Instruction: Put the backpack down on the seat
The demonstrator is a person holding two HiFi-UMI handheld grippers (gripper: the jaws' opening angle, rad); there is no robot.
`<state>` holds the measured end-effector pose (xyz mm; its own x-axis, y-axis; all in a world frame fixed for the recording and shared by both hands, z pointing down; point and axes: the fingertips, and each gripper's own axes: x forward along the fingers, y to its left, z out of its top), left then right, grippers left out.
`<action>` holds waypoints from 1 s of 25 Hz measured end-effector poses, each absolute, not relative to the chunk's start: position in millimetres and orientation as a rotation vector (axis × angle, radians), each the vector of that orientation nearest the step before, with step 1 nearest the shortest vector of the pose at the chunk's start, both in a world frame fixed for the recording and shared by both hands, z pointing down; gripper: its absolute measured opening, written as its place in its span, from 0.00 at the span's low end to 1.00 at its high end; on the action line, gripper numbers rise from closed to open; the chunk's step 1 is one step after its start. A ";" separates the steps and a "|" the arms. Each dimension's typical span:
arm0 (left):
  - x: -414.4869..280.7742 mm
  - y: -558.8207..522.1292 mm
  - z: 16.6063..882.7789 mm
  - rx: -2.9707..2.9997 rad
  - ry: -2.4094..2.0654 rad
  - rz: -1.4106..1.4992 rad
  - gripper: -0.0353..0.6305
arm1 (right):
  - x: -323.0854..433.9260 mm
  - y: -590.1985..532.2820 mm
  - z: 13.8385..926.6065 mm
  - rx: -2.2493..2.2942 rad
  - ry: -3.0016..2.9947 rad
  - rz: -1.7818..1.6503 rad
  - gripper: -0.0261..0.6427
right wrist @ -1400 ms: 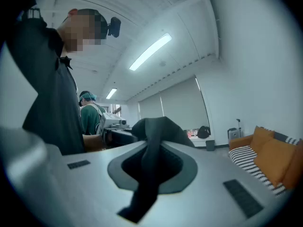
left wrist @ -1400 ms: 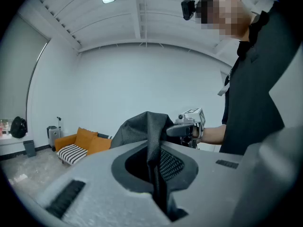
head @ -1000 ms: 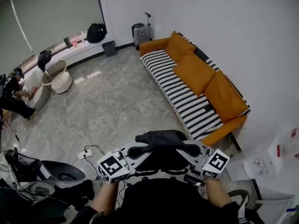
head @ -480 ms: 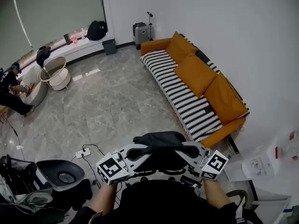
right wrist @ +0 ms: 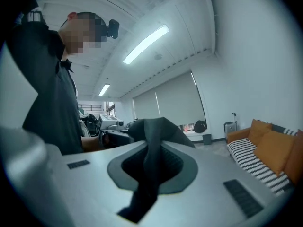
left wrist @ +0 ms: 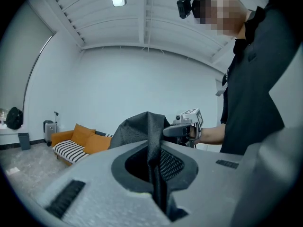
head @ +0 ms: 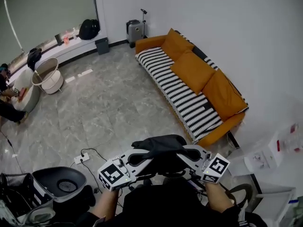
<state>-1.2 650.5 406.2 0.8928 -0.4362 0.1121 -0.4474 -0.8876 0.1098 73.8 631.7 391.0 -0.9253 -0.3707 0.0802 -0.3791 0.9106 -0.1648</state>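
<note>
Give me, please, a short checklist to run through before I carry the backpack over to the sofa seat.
1. Left gripper shut on the backpack strap: ok.
2. Right gripper shut on the backpack fabric: ok.
3. Striped seat has bare room: ok; the cushions sit at the back.
4. Backpack above the seat: not ok; the sofa lies ahead across the floor.
5. Path to the sofa: ok; the power strip lies off to the left.
6. Backpack zipped shut: cannot tell.
</note>
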 end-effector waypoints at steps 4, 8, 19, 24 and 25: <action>0.4 639.6 410.8 2.930 -0.654 0.144 0.09 | 76.2 625.0 396.8 0.621 -3.010 0.307 0.10; 0.2 620.9 413.2 2.924 -0.635 0.154 0.09 | 75.8 606.8 399.0 0.626 -3.012 0.323 0.10; 23.1 538.7 423.1 2.865 -0.585 0.163 0.09 | 99.5 526.6 406.7 0.591 -3.024 0.246 0.10; 35.7 487.4 417.3 2.858 -0.599 0.192 0.09 | 113.4 476.8 400.2 0.579 -3.058 0.240 0.10; 38.4 477.4 416.1 2.857 -0.601 0.200 0.09 | 116.5 467.0 398.9 0.570 -3.062 0.238 0.10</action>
<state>38.4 477.4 416.1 0.9072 -0.3820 0.1761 -0.4113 -0.8934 0.1808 116.5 467.0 398.9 -0.9332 -0.3563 0.0458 -0.3591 0.9218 -0.1460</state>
